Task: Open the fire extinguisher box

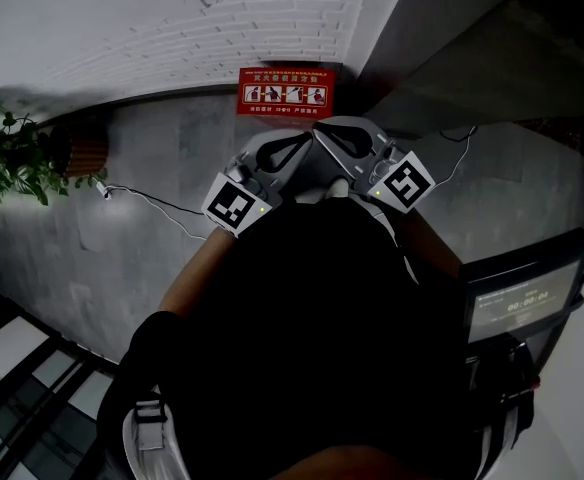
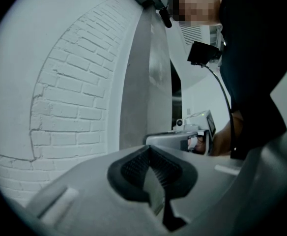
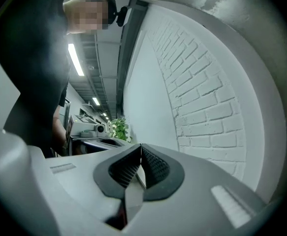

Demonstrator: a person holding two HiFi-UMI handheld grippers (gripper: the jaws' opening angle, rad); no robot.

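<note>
Although the white brick wall (image 1: 272, 18) takes the top of the head view and the grey floor (image 1: 172, 148) spreads below it, the thing that matters is small. It is the fire extinguisher box (image 1: 287, 93), of which only a red panel with white pictograms shows, at the foot of the wall. It lies ahead of both gripper tips and well apart from them, with its long side running across, along the wall.

The left gripper (image 1: 302, 140) and the right gripper (image 1: 327, 136) are held close in front of the person's dark torso, their tips nearly meeting. Neither is clearly nearer, though the panel sits a shade to the left gripper's side. Neither points at the box: the left gripper view looks past its tips at the wall and the other gripper, the right gripper view at the wall and a potted plant (image 3: 118, 128).

Both grippers have their jaws together, with nothing between them. By my reading the coming move is an approach — turn toward the box, then go forward and down — before any latch or door edge, not visible from here, can be chosen.
</note>
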